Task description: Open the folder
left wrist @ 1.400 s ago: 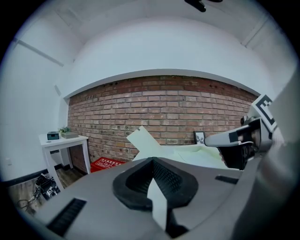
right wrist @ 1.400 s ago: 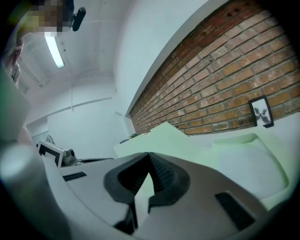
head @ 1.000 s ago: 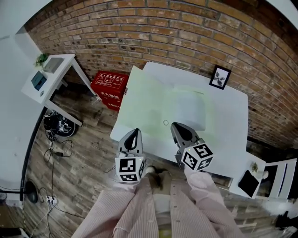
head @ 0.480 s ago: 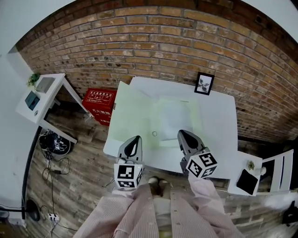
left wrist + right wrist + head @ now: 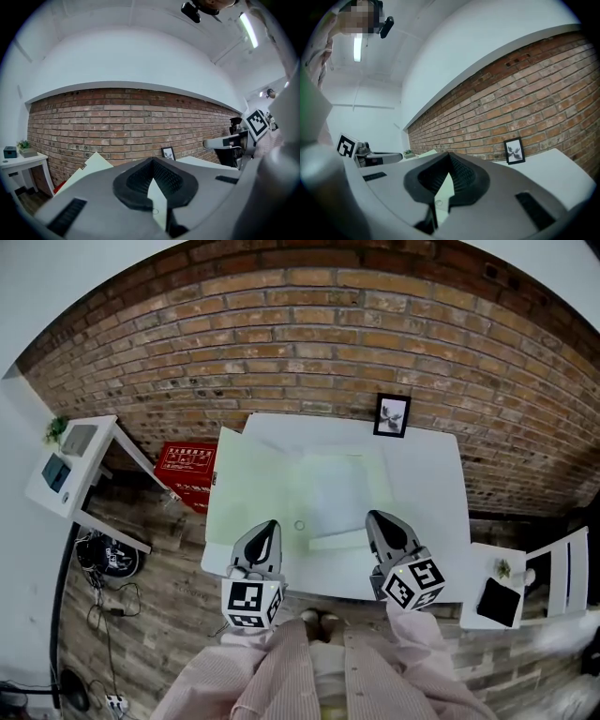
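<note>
Folder point(image 5: 246, 486): one, pale green, lying open across the left and middle of the white tabletop point(image 5: 427, 493), its left leaf reaching the left edge. In the head view one small ring point(image 5: 299, 524) sits on it near the near edge. One framed picture point(image 5: 391, 415) stands at the far edge, right of the middle. Two grippers hang over the near edge, held out from two striped pink sleeves point(image 5: 281, 671). The left hand-held gripper point(image 5: 268, 526) is near the near-left corner and the right hand-held gripper point(image 5: 380, 518) is right of the ring; neither touches the folder. A brick wall point(image 5: 309, 343) runs behind the far edge. The floor is wood plank point(image 5: 159, 615), with one red box point(image 5: 186, 465) by the wall and loose cables at the left. Two small white side tables flank the tabletop, one at the left point(image 5: 80, 451) and one at the right point(image 5: 487, 559), with one white chair point(image 5: 567, 563) beyond the right one.

In the left gripper view, the left jaws meet at their tips with nothing clamped. The pale folder and the ring show through the slot below. A folder corner rises against the brick at the left.

In the right gripper view, the right jaws are likewise closed tip to tip and empty. Past them are the picture, the brick wall and a white ceiling with one strip light point(image 5: 357, 49).
</note>
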